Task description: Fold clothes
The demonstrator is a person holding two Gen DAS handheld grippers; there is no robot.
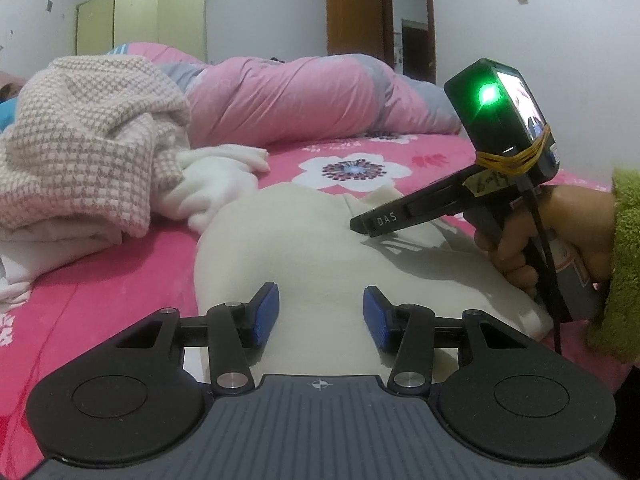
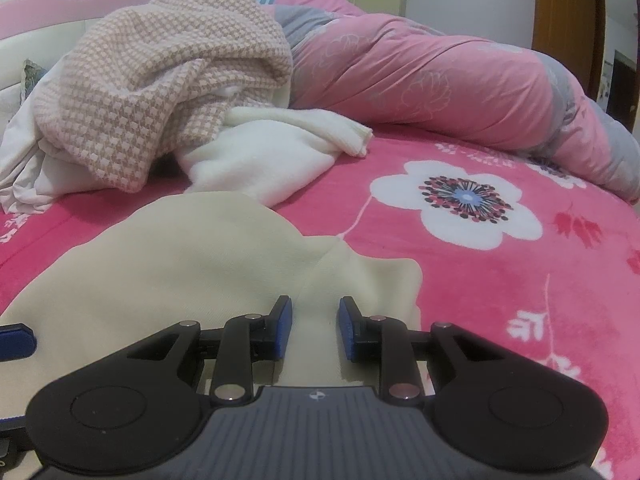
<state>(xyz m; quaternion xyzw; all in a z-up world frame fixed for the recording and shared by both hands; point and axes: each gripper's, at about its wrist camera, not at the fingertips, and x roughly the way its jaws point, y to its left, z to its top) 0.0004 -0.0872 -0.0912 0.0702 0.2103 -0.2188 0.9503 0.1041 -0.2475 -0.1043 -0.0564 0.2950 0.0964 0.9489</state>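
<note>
Jaws on both grippers stand parted, clamping nothing. Left gripper [image 1: 321, 312]: blue pads wide apart, cream fabric showing in the gap. Right gripper [image 2: 316, 326]: pads closer together but still released, the garment's upper edge lying between them; whether the pads touch cloth, cannot tell.

Cream garment [image 1: 304, 248] lies spread flat on the bed [image 2: 500, 280], which is covered in a bright pink sheet printed with large white flowers. In the left view the right gripper [image 1: 362, 224] reaches in from the right with its closed-looking tip low over the garment's far edge, held by a hand [image 1: 540, 240] in a fuzzy green sleeve [image 1: 624, 264]; a camera unit with a green light is strapped on top with rubber bands.

Room: pale walls, yellow-green wardrobe [image 1: 144, 20] at the back, brown wooden door [image 1: 356, 8] standing open.

Around: a rolled pink and grey quilt [image 2: 440, 76] runs across the far side of the bed. Left of it, a heap of unfolded clothes — a houndstooth knit [image 2: 160, 80] on top, a white sweater [image 2: 272, 152] spilling out toward the cream garment, just beside its far edge.
</note>
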